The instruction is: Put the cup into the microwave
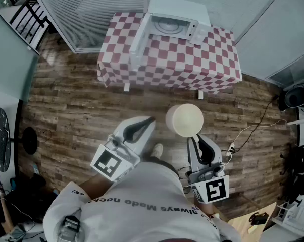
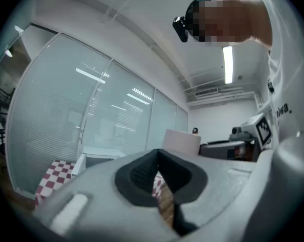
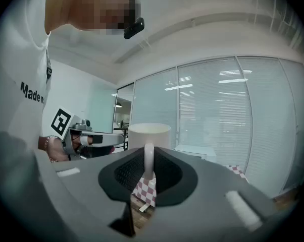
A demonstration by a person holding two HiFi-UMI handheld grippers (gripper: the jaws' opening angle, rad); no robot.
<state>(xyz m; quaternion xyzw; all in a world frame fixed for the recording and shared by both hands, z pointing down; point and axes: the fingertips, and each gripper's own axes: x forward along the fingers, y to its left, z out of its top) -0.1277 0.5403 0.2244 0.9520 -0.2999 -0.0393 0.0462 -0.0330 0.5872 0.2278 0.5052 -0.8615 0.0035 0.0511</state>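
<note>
Our right gripper [image 3: 148, 171] has its jaws pinched on the handle of the cream round cup [image 1: 184, 119], which is held over the wooden plank floor [image 1: 81, 102], well apart from the open white microwave [image 1: 174, 23] on the red-and-white checked worktop [image 1: 192, 64]. Our left gripper [image 2: 157, 178] has its jaws together, empty.

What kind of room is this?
Probably an office or lab room, not a kitchen: glass walls with blinds, strip ceiling lights, and a microwave on a lone checkered table.

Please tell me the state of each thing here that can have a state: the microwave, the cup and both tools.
Microwave: door open.
Cup: upright, carried in the air by its handle.
Left tool: shut, empty.
Right tool: shut on the cup's handle.
</note>
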